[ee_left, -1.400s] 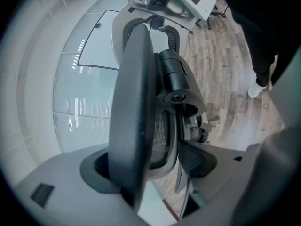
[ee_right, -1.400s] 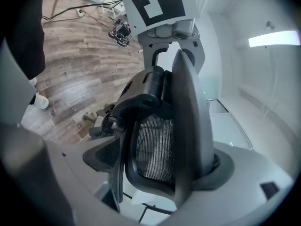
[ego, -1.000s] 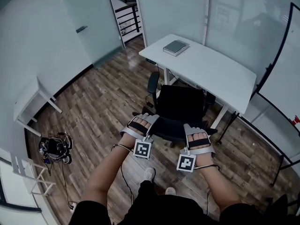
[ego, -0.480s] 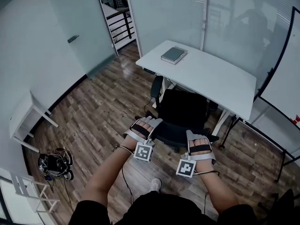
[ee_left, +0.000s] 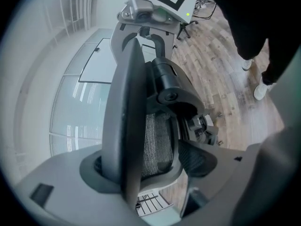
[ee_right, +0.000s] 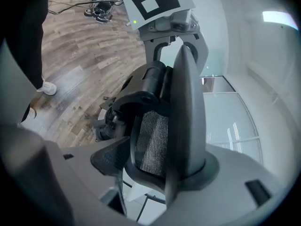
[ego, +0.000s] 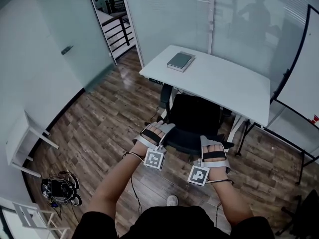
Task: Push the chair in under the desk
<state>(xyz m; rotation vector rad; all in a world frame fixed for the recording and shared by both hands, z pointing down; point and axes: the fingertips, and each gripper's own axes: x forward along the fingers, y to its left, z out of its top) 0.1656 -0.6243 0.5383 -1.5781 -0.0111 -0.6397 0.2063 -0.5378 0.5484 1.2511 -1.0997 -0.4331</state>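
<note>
While both tongs grip it, the chair (ego: 194, 116) stands in front of the desk (ego: 224, 81). Its backrest is near the desk's front edge, and its seat is hidden beyond the backrest. Judged partly in, with some travel left.

Left tongs (ego: 158, 129): jaws closed down on the backrest's top rim, left corner. Right tongs (ego: 212, 144): same grip, right corner. Each gripper view shows the rim wedged between the jaws, with the mesh (ee_left: 157, 140) running away below.

Doing the push well, as I read it:
- equal pressure from both sides, so the chair rolls straight
- drive level and forward, not downward, since the back may tilt
- watch the armrest (ego: 163, 91) against the desk's underside and leg

Materials:
- backrest: hard dark plastic frame, curved, filled with fine woven mesh, slightly see-through
- desk top: smooth white, rounded corners, white legs
- grey book (ego: 180, 60): flat on the far left of the desk
- floor (ego: 99, 113): matte brown planks, which should let the chair roll easily
</note>
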